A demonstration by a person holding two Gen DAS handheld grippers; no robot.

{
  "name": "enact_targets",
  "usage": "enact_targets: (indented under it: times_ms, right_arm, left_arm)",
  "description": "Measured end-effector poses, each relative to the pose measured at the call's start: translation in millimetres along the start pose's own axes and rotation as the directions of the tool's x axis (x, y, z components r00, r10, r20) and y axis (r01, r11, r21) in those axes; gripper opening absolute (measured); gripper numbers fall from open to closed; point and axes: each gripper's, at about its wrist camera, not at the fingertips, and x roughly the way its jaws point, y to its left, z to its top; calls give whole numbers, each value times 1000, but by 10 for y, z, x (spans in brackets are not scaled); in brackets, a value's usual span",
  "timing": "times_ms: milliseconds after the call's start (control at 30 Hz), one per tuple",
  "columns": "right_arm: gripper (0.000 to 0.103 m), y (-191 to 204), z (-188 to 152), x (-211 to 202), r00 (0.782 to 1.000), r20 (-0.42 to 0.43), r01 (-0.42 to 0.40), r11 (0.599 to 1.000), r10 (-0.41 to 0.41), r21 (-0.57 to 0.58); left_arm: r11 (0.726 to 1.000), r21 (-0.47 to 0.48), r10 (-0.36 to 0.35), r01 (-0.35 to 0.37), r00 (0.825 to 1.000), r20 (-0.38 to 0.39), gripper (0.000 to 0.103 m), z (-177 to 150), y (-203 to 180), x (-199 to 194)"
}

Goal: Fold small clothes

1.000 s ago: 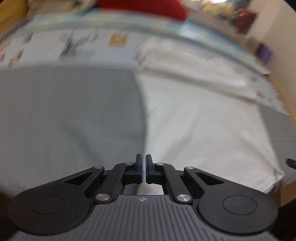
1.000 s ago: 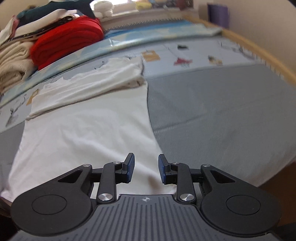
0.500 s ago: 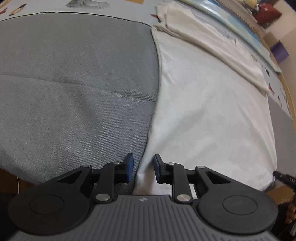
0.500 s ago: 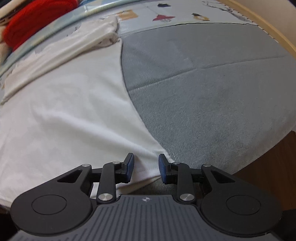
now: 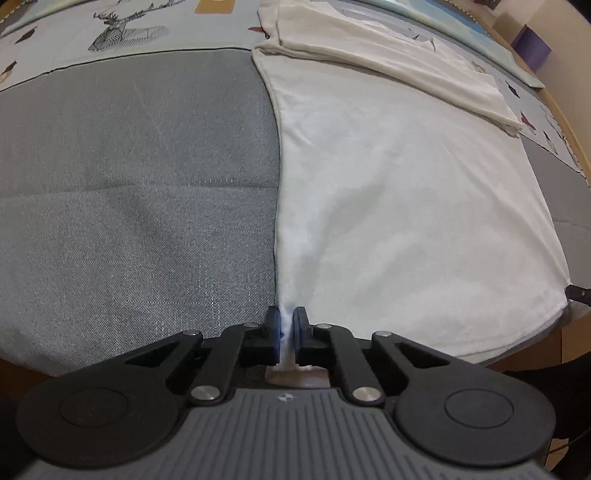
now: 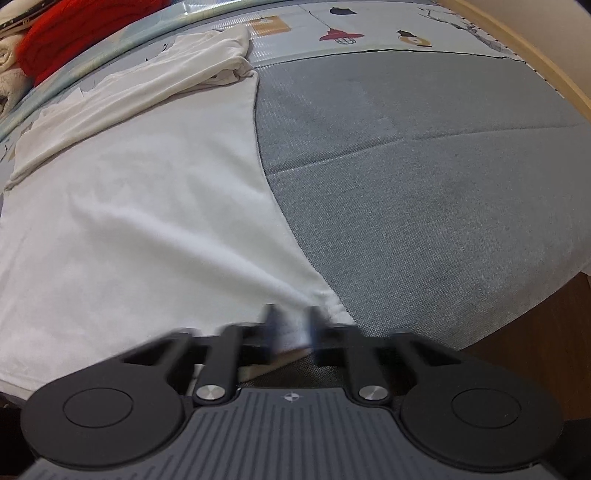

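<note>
Left view: left gripper (image 5: 284,325) nipped tight on the near left corner of the white shirt (image 5: 406,192), spread flat on the grey mat (image 5: 129,184) with its far part already folded over, the corner hold presumably ready for lifting the hem into the next fold. Right view: right gripper (image 6: 290,325) at the shirt's (image 6: 129,221) near right corner, cloth bunched between blurred fingers, jaws seemingly mid-close, grip impossible to confirm; no containers anywhere, only a red stack (image 6: 74,33) beyond.
</note>
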Motion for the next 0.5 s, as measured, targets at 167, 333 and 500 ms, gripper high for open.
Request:
enact_targets:
  times_ms: [167,333,500]
  right_arm:
    - [4,-56,0,-19,1000,12,18,999,-19,43]
    - [25,-14,-32,34,1000,-7,16,999,-16,30]
    - [29,6,-10,46,1000,3,21,999,-21,34]
  left_arm:
    - [999,-34,4,-4,1000,-5,16,30,56,8]
    - [1000,1,17,-17,1000,-16,16,36,-7,11]
    - [1000,-23,16,-17,1000,-13,16,48,32,4]
